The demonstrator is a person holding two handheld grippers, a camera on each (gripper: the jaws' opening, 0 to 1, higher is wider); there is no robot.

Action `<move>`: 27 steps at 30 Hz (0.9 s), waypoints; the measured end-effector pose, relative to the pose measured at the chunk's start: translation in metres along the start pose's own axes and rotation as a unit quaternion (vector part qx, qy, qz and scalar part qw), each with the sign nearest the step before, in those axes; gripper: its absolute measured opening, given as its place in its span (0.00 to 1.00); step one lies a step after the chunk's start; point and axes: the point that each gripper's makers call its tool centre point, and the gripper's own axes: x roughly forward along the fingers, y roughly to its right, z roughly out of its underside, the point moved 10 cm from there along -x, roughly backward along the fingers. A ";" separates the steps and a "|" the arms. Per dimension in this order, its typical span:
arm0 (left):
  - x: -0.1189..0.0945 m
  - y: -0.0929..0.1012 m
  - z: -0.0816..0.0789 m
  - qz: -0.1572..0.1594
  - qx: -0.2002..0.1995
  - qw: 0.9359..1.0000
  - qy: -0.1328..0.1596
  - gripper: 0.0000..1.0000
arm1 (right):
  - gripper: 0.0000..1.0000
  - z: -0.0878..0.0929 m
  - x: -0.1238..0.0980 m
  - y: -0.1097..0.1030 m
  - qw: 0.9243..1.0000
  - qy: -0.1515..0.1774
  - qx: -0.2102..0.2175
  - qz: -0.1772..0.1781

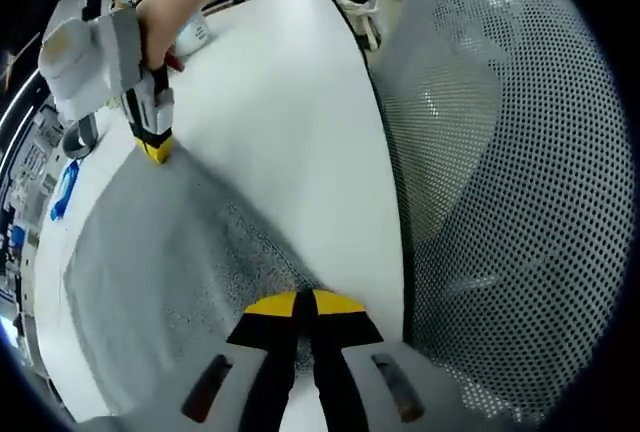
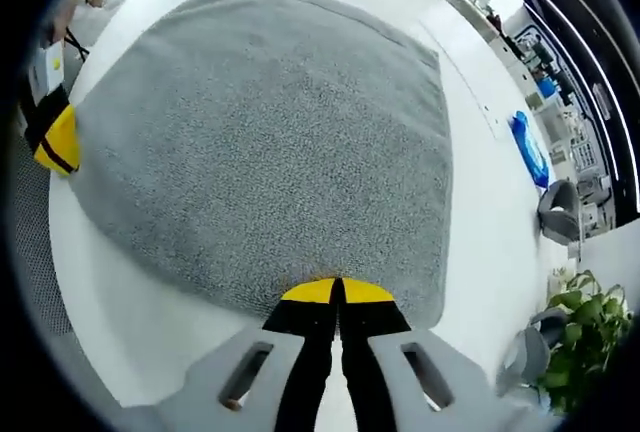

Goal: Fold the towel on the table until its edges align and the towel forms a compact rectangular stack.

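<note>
A grey towel (image 2: pixel 280 122) lies spread over the white table (image 2: pixel 480 252). In the right gripper view my right gripper (image 2: pixel 337 290) is shut on the towel's near edge, close to a corner. My left gripper (image 2: pixel 57 140) shows at the left of that view, its yellow tip on another corner. In the left gripper view my left gripper (image 1: pixel 304 302) is shut on the towel (image 1: pixel 170 272) at its edge. The edge runs as a raised ridge up to the right gripper (image 1: pixel 155 147), which a hand holds at the far corner.
A grey mesh chair back (image 1: pixel 500 182) stands close against the table edge (image 1: pixel 385 152) on the right. A blue object (image 2: pixel 528 147) lies on the table beyond the towel. A potted plant (image 2: pixel 580 342) stands off the table. Desks and equipment fill the background.
</note>
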 end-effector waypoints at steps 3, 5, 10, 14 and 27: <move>-0.002 -0.002 0.005 0.015 -0.033 0.999 0.010 0.04 | 0.00 0.005 -0.003 -0.004 1.000 0.006 0.018 -0.001; -0.003 -0.005 0.009 0.023 -0.052 0.998 0.012 0.04 | 0.00 0.007 -0.005 -0.007 1.000 0.010 0.026 -0.001; -0.007 -0.004 0.018 0.026 -0.062 0.998 0.020 0.04 | 0.00 0.014 -0.009 -0.014 0.999 0.021 0.050 -0.004; -0.011 -0.002 0.028 0.026 -0.044 0.998 0.034 0.05 | 0.00 0.017 -0.012 -0.020 0.997 0.030 0.067 -0.006; -0.020 -0.013 0.041 0.008 -0.079 0.997 -0.007 0.04 | 0.00 0.024 -0.020 -0.044 0.993 0.057 0.102 0.011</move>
